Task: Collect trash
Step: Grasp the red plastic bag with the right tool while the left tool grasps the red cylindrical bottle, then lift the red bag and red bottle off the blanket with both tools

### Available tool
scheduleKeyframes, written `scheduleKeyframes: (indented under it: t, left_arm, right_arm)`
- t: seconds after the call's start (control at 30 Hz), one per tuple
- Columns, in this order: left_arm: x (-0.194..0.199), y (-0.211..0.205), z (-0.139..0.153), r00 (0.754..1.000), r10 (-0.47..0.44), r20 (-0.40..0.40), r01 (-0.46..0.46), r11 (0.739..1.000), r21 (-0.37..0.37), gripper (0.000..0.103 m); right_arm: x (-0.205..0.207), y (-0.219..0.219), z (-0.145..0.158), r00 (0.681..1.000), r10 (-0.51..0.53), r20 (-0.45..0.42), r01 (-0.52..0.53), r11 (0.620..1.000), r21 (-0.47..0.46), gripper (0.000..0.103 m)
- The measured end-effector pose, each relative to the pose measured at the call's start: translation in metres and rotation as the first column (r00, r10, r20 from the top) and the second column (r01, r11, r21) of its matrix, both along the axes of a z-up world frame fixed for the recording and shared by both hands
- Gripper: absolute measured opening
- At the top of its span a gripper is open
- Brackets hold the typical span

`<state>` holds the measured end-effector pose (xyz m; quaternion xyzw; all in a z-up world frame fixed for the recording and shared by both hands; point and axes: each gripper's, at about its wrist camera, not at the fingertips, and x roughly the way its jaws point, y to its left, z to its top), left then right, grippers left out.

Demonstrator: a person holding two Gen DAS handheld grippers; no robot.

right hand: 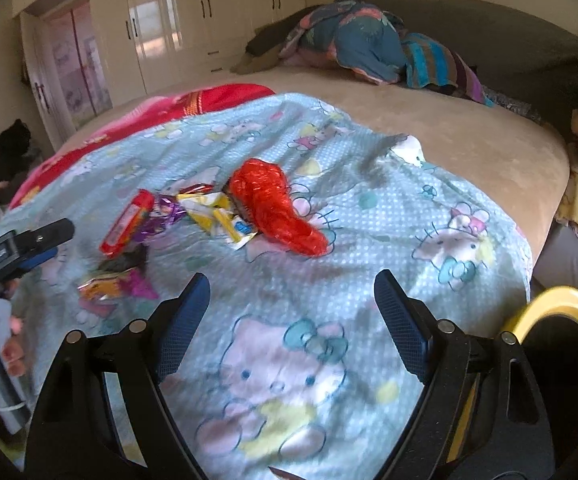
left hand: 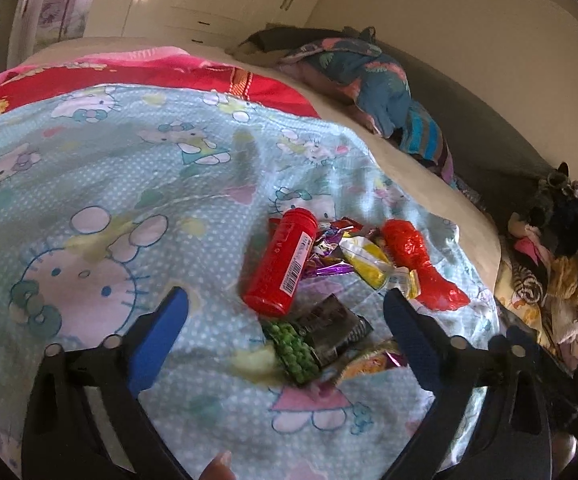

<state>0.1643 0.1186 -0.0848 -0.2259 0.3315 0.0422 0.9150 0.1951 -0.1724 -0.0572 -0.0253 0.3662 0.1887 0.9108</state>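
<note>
A pile of trash lies on the light blue cartoon-cat blanket [left hand: 129, 168]. In it are a red bottle [left hand: 281, 260], a green wrapper [left hand: 293, 348], a dark wrapper [left hand: 333, 328], a yellow wrapper [left hand: 369, 264] and crumpled red plastic [left hand: 421, 264]. My left gripper [left hand: 285, 298] is open just in front of the pile, its fingers on either side of the bottle's near end and the dark wrapper, not touching them. My right gripper [right hand: 292, 280] hangs open over bare blanket, nearer than the red plastic [right hand: 277, 208] and the bottle [right hand: 127, 228]. It holds nothing.
The blanket [right hand: 369, 220] covers a beige bed [right hand: 469, 148] with a heap of clothes [right hand: 369, 44] at its far side. Cream wardrobes [right hand: 169, 20] line the back wall. A yellow-rimmed dark round container [right hand: 561, 312] sits at the lower right. Clutter [left hand: 549, 264] lies beside the bed.
</note>
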Motion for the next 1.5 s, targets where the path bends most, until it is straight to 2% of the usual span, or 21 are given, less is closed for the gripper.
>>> scheduleKeyframes:
  t: [0.03,0.1,0.17,0.3,0.5,0.57,0.67,0.7,0.77,0.93,1.07,1.23,1.5]
  left_arm:
    - [0.003,0.000,-0.001,1.000,-0.007,-0.007,0.007,1.000,0.009,0.077]
    - [0.014,-0.001,-0.003,0.999,-0.034,-0.027,0.035,0.999,0.030,0.072]
    - [0.021,-0.003,-0.004,0.998,-0.061,-0.033,0.062,0.997,0.034,0.061]
    - [0.038,-0.011,-0.010,0.993,-0.102,-0.060,0.106,0.992,0.062,0.059]
    - [0.053,-0.004,-0.013,0.992,-0.098,-0.077,0.102,0.993,0.059,0.058]
    - [0.056,-0.003,-0.016,0.991,-0.097,-0.087,0.102,0.993,0.054,0.053]
    - [0.059,-0.002,-0.023,0.989,-0.101,-0.107,0.107,0.993,0.049,0.048]
    - [0.059,-0.001,-0.027,0.988,-0.102,-0.115,0.106,0.994,0.033,0.047]
    - [0.060,0.002,-0.033,0.988,-0.095,-0.125,0.096,0.995,0.007,0.043]
    - [0.063,0.009,-0.046,0.984,-0.080,-0.156,0.074,0.996,-0.043,0.034]
    - [0.063,0.011,-0.047,0.984,-0.082,-0.156,0.074,0.995,-0.060,0.034]
    - [0.055,0.009,-0.043,0.988,-0.060,-0.140,0.053,0.997,-0.050,0.033]
    - [0.021,0.012,-0.024,0.997,-0.014,-0.072,0.009,0.997,-0.075,0.030]
  right_arm:
    - [0.007,0.002,-0.002,1.000,0.007,-0.007,-0.007,1.000,-0.007,0.076]
    - [0.017,0.006,-0.005,1.000,0.006,-0.009,-0.006,1.000,-0.025,0.075]
    - [0.027,0.008,-0.009,1.000,-0.002,-0.017,0.002,0.999,-0.041,0.072]
    - [0.046,0.014,-0.017,0.999,-0.006,-0.043,0.003,0.997,-0.074,0.069]
    - [0.058,0.033,-0.024,0.998,0.035,-0.043,-0.041,0.989,-0.143,0.063]
    - [0.062,0.037,-0.026,0.998,0.034,-0.048,-0.041,0.988,-0.146,0.060]
    - [0.066,0.044,-0.033,0.994,0.067,-0.084,-0.079,0.985,-0.156,0.033]
    - [0.065,0.046,-0.036,0.992,0.080,-0.096,-0.094,0.983,-0.155,0.016]
    - [0.059,0.048,-0.040,0.989,0.100,-0.109,-0.115,0.984,-0.138,0.004]
    - [0.037,0.035,-0.046,0.990,0.098,-0.106,-0.105,0.993,-0.062,0.003]
    - [0.023,0.023,-0.043,0.993,0.066,-0.102,-0.066,0.998,0.011,0.002]
    - [0.004,0.007,-0.025,0.996,0.050,-0.079,-0.040,0.992,0.120,0.002]
    - [-0.026,-0.004,-0.016,0.995,0.056,-0.081,-0.037,0.975,0.218,0.002]
